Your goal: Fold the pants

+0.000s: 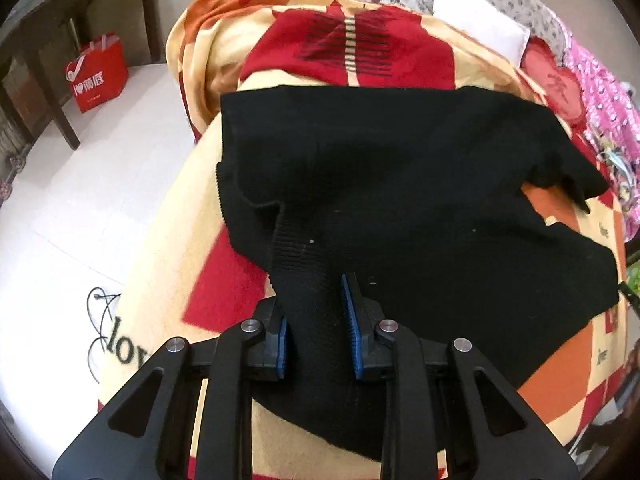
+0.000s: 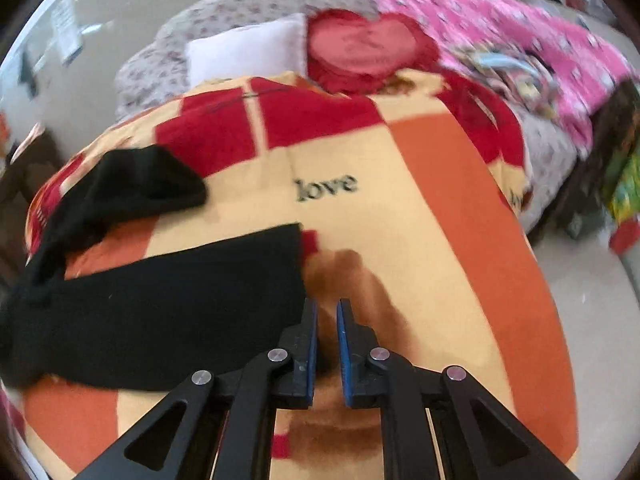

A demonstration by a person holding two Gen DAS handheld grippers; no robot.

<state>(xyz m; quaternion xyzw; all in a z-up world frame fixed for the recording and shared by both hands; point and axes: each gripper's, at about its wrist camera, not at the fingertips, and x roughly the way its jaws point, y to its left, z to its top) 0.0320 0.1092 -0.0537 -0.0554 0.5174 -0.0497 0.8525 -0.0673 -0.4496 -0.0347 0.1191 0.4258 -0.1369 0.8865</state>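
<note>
Plainly, the left gripper [image 1: 316, 320] has its jaws clamped on a ribbed band of the black pants [image 1: 400, 184], which spread ahead across the blanket [image 1: 168, 248] on the bed. The right gripper [image 2: 327, 344] holds nothing, jaws narrowly parted, with a pant-leg end just to its left, the leg running leftward.

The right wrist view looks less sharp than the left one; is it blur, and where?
Right wrist view: motion blur smears the pink quilt and heart cushion; the right tool stays crisp. Left wrist view: sharp on the black pants and left tool, with fisheye bending at the edges.
</note>
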